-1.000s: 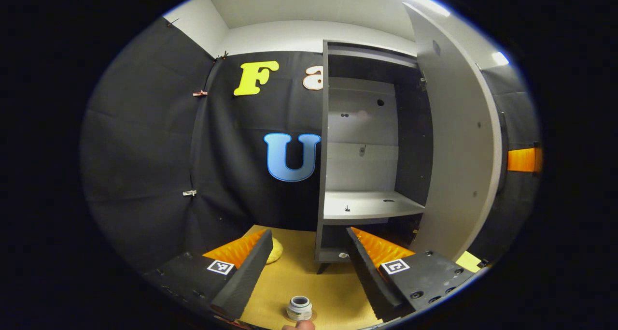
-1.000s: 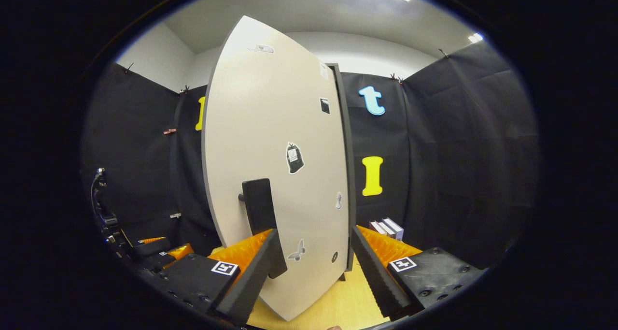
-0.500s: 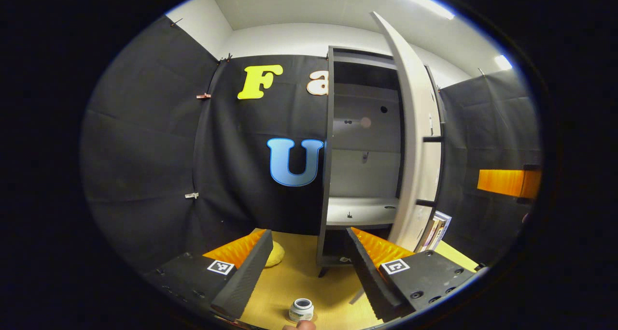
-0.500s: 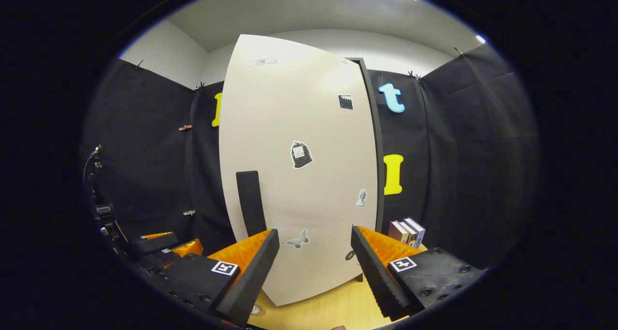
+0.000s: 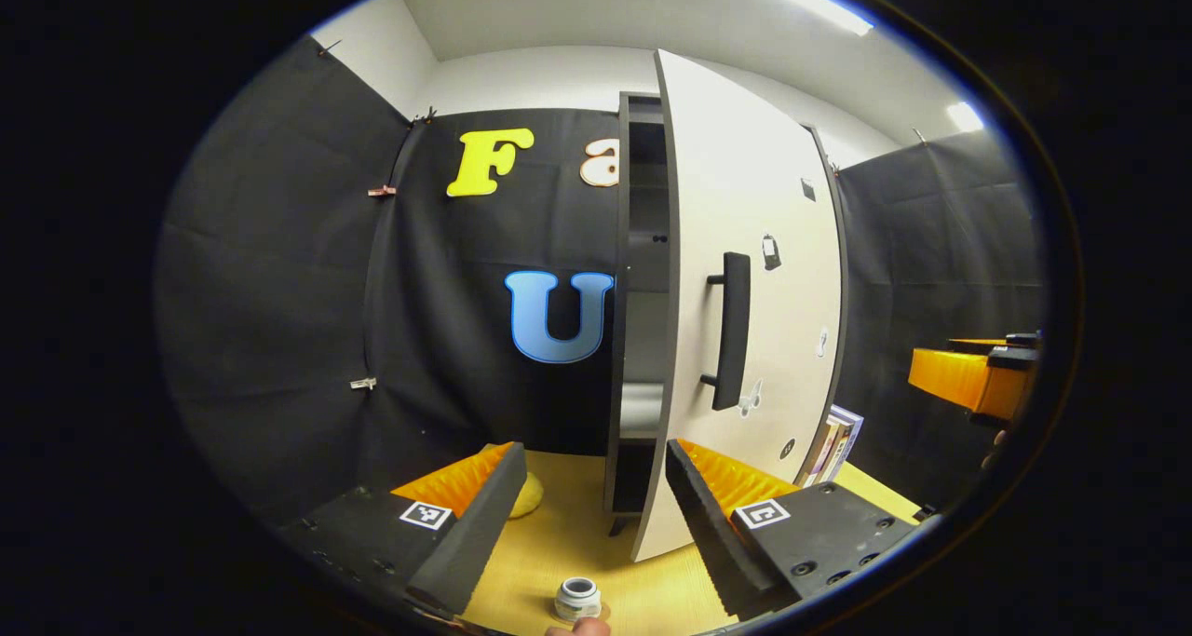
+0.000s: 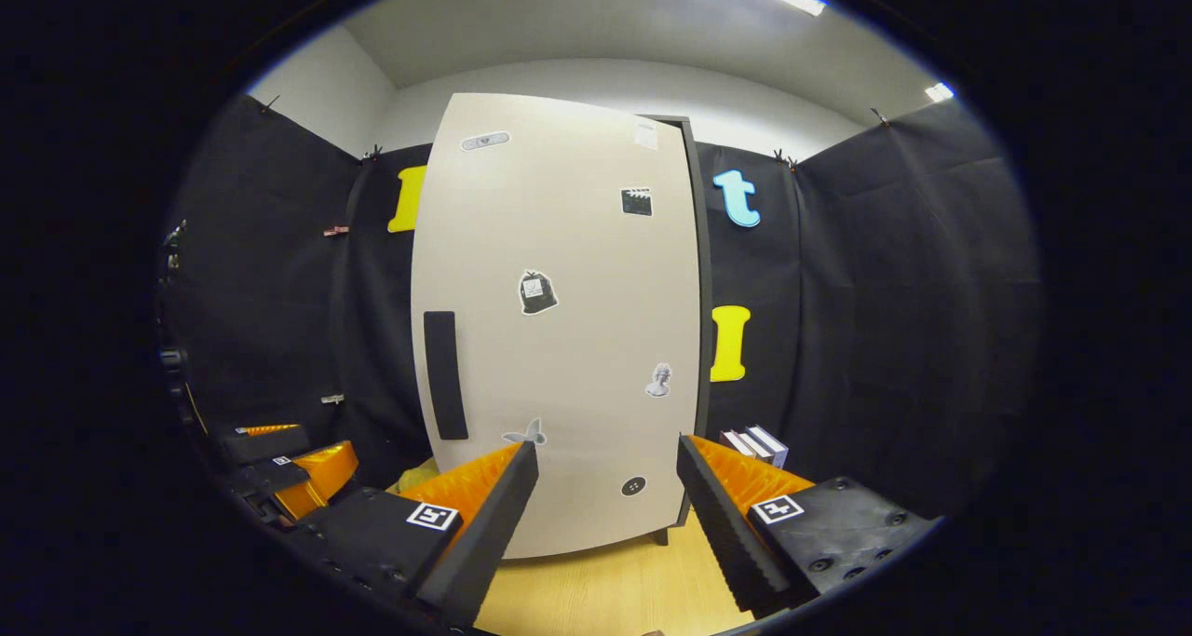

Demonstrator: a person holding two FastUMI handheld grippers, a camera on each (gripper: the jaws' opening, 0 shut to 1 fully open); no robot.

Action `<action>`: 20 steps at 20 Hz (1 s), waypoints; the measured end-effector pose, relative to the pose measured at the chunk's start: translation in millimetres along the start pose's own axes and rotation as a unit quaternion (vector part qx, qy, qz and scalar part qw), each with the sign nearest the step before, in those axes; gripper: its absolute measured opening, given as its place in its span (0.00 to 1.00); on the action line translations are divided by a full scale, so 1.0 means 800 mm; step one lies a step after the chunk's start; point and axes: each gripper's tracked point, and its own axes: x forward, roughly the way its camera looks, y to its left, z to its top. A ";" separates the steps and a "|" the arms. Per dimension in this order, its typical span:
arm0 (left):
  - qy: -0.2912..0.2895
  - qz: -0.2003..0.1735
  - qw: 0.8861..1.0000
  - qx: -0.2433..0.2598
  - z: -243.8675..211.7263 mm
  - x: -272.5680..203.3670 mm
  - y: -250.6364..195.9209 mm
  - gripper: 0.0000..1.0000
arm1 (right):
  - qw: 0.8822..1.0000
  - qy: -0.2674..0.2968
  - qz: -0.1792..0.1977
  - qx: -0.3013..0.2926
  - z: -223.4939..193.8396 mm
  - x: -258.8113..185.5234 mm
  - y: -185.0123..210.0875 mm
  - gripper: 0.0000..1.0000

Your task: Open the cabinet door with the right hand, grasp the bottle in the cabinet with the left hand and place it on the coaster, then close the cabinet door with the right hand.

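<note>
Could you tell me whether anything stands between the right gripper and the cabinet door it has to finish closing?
Nothing visible does. The right gripper is open and faces the cabinet door across bare table. The door is ajar in the left gripper view, with nothing in the gap.

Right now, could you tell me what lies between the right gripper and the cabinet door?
Only bare wooden tabletop: in the right gripper view, the open right gripper faces the cabinet door.

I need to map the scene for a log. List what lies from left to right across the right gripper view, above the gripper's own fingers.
Left gripper → door handle → cabinet door → books.
</note>
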 end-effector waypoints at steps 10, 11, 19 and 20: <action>-0.011 -0.007 1.000 0.025 0.025 0.002 -0.017 0.94 | 0.999 -0.012 -0.033 -0.004 -0.004 -0.003 -0.027 0.98; -0.011 -0.008 1.000 0.024 0.025 0.001 -0.019 0.95 | 0.999 -0.015 -0.035 -0.003 -0.003 -0.003 -0.029 0.98; -0.012 -0.006 1.000 0.021 0.024 0.001 -0.022 0.94 | 0.999 -0.017 -0.039 -0.016 -0.011 -0.002 -0.035 0.98; -0.011 -0.006 1.000 0.020 0.025 0.002 -0.022 0.94 | 0.999 -0.013 -0.038 -0.011 -0.015 -0.001 -0.035 0.98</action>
